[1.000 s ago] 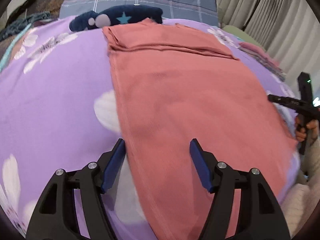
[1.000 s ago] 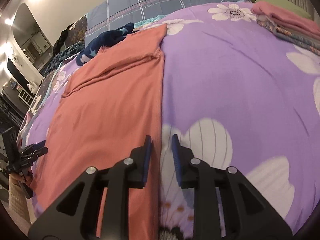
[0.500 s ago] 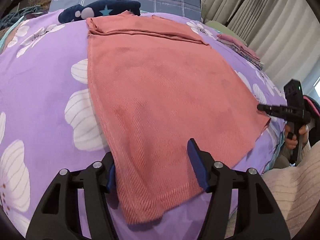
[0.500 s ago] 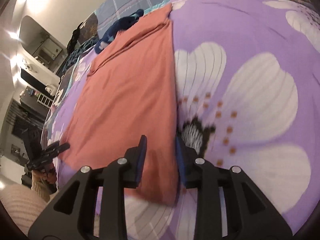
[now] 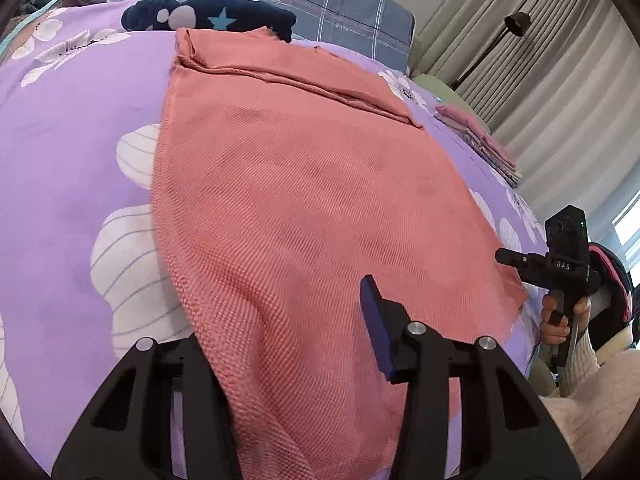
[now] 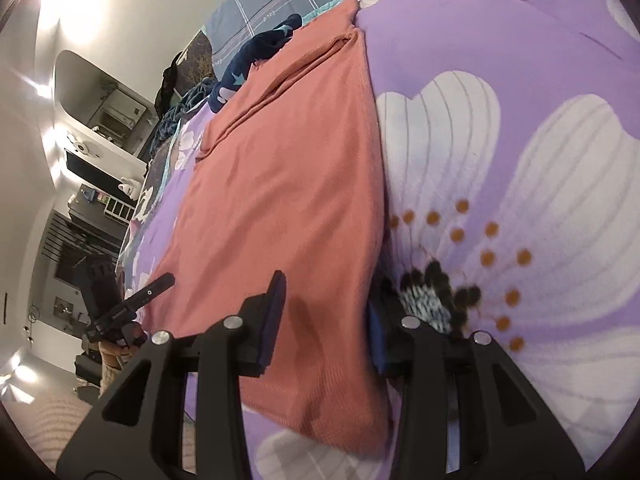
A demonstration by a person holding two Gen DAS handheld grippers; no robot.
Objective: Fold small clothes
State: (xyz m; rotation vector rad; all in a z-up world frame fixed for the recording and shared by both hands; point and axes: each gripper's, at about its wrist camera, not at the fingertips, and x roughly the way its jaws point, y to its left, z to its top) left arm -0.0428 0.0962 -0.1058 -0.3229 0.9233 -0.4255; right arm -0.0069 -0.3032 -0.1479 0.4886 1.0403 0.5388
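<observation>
1. Bedroom, grey curtains behind; purple flowered bed cover (image 5: 60,168) filling both views as the work surface.
2. On it, spread flat, a salmon knit cloth (image 5: 304,184), far end already turned over in a narrow band, near hem at the bed's near edge. Lay further ahead of both cameras a second ago; now reached at its two near corners, one per tool.
3. Left gripper (image 5: 280,320) astride the near left corner: one finger hidden beneath the raised edge, the other above the fabric. Jaws just been closing, cloth between them, yet a wide gap left, so parted and not judged to be pinching.
4. Right gripper (image 6: 328,292) astride the near right corner: one finger over the cloth, the other at its outer edge against the cover. Jaws just been opening to take the corner in, cloth between them, nothing clamped.
5. Meaning for the task: probably the set-up for the next fold, both near corners to be nipped and carried toward the far band. Still to do: close fully on both.
6. Beyond the cloth, a navy star-print garment (image 5: 208,16) and a small folded stack (image 5: 476,136), well apart from the tools.
</observation>
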